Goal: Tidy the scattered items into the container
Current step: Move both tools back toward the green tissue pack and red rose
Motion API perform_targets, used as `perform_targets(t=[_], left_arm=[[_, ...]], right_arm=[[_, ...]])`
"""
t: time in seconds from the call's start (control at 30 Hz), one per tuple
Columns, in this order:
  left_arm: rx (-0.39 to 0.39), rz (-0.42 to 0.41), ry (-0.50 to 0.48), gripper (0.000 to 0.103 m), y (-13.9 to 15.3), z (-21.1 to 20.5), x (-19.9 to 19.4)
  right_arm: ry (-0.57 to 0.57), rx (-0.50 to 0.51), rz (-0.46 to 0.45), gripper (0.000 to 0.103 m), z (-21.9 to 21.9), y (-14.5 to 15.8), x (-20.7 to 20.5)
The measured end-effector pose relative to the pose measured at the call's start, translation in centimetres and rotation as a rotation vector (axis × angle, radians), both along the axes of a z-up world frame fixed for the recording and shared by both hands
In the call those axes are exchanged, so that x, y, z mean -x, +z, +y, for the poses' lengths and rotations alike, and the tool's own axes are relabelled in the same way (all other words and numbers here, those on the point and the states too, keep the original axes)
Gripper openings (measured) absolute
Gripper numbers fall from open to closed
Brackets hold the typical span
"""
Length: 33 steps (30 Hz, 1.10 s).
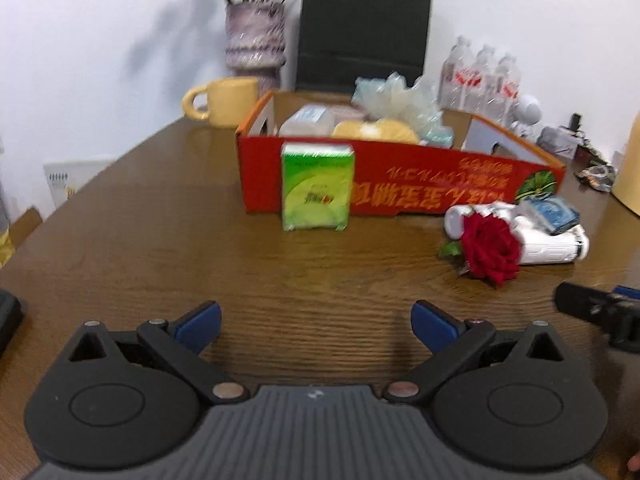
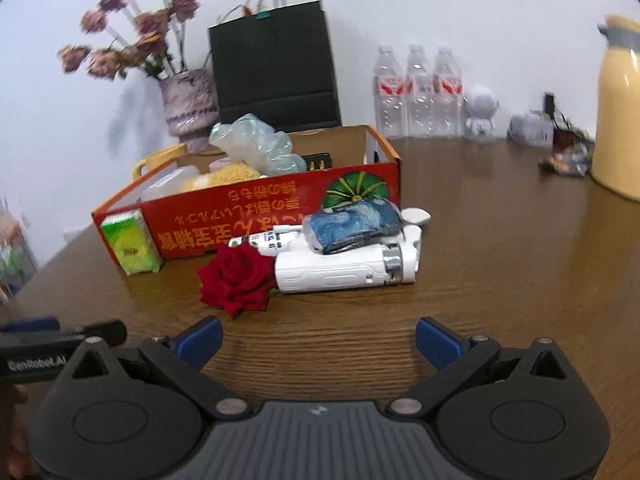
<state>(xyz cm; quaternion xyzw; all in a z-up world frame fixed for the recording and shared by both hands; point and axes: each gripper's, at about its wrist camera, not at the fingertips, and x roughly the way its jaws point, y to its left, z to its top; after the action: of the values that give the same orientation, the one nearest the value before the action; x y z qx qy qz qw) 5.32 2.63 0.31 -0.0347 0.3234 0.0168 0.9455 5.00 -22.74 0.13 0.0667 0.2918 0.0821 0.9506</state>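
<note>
A red cardboard box (image 1: 400, 176) (image 2: 240, 208) stands on the wooden table and holds a crumpled plastic bag, a clear tub and a yellow item. A green tissue pack (image 1: 316, 186) (image 2: 132, 246) stands upright against its front. A red rose (image 1: 490, 252) (image 2: 236, 276), a white device (image 1: 552, 244) (image 2: 340, 270), a blue-patterned packet (image 1: 554, 210) (image 2: 352, 226) and a small tube (image 2: 266, 238) lie in a heap by the box. My left gripper (image 1: 316, 326) is open and empty, short of the tissue pack. My right gripper (image 2: 318, 342) is open and empty, short of the rose.
A yellow mug (image 1: 224, 100), a vase of flowers (image 1: 254, 38) and a black paper bag (image 1: 364, 32) stand behind the box. Water bottles (image 2: 418, 92), a white figurine (image 2: 480, 110), a yellow jug (image 2: 620, 108) and wrappers (image 2: 566, 162) line the far right.
</note>
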Motion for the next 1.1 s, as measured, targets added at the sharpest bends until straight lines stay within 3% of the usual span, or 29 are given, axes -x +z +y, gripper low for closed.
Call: perform_targets(t=[0.13, 0.33, 0.53, 1.1], left_arm=[[0.002, 0.013, 0.006, 0.103, -0.2, 0.2, 0.0], [-0.027, 0.019, -0.017, 0.103, -0.2, -0.3, -0.1], [-0.067, 0.039, -0.016, 0.103, -0.2, -0.9, -0.4], [-0.064, 0.039, -0.020, 0.103, -0.2, -1.0, -0.5]], right_arm=[[-0.029, -0.054, 0.034, 0.103, -0.7, -0.4, -0.5], [-0.046, 0.026, 0.055, 0.103, 0.4, -0.5, -1.0], [-0.047, 0.042, 0.072, 0.103, 0.6, -0.6, -1.4], [-0.042, 0.114, 0.049, 0.103, 1.7, -0.3, -1.1]])
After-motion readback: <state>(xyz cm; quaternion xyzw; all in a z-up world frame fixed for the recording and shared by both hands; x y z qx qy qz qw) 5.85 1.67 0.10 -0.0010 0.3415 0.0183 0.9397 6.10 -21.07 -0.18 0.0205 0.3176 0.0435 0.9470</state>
